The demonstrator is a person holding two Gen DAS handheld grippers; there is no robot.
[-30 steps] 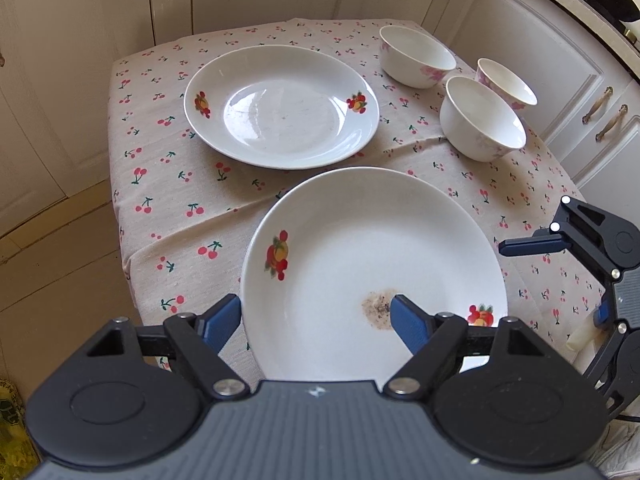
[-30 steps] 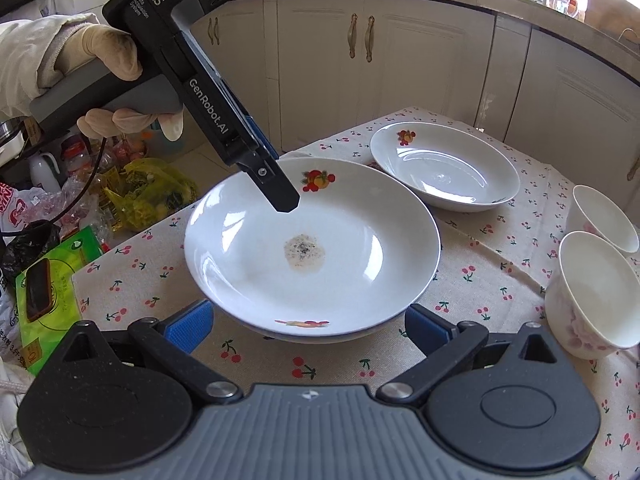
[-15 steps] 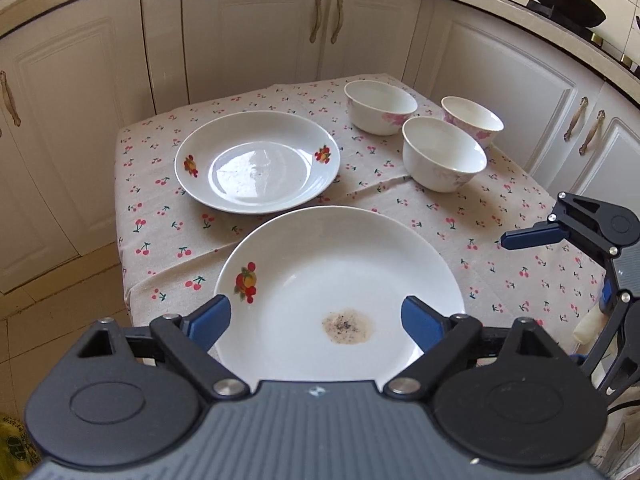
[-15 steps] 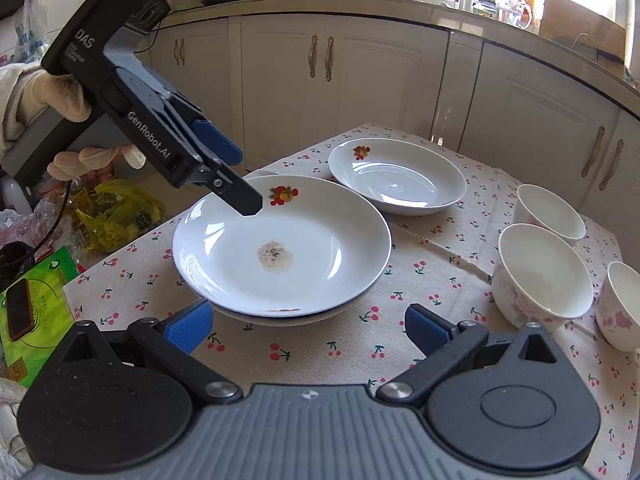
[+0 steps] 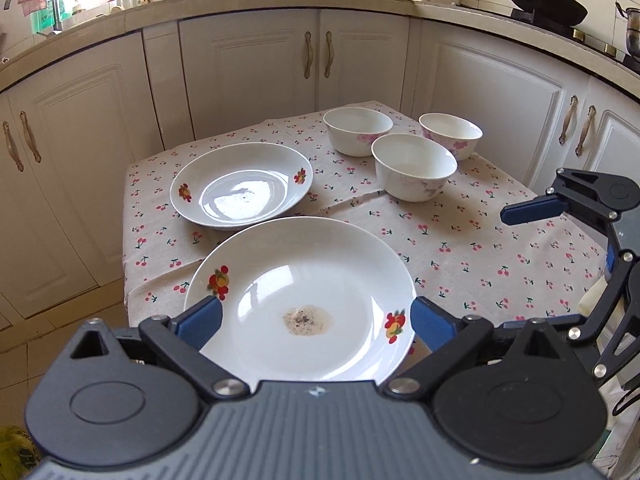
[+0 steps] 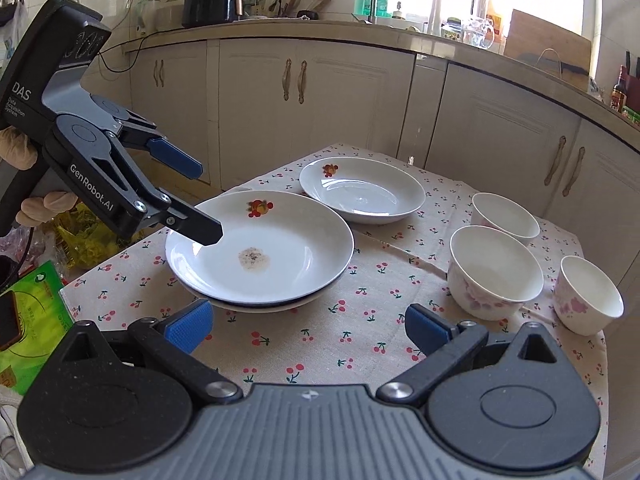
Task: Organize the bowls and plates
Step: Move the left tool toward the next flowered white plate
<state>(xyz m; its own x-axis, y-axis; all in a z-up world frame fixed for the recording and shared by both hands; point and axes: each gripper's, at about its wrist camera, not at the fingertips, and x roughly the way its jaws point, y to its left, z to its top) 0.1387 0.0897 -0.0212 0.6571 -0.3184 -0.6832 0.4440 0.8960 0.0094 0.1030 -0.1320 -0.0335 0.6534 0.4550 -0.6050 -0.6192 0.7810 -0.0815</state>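
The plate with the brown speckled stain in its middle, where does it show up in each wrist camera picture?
Left wrist view: the stained plate fills the lower centre, just beyond the claw's fingers.
Right wrist view: the same plate lies left of centre, stacked on another plate.
Shared landmark: the clean plate on the cherry tablecloth just beyond it.

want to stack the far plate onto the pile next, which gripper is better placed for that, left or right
Probably the left gripper. Its jaws are opening with nothing gripped, above the stained plate, on the plates' side. The far plate lies just past that pile. The right gripper, open, faces more toward the bowls.
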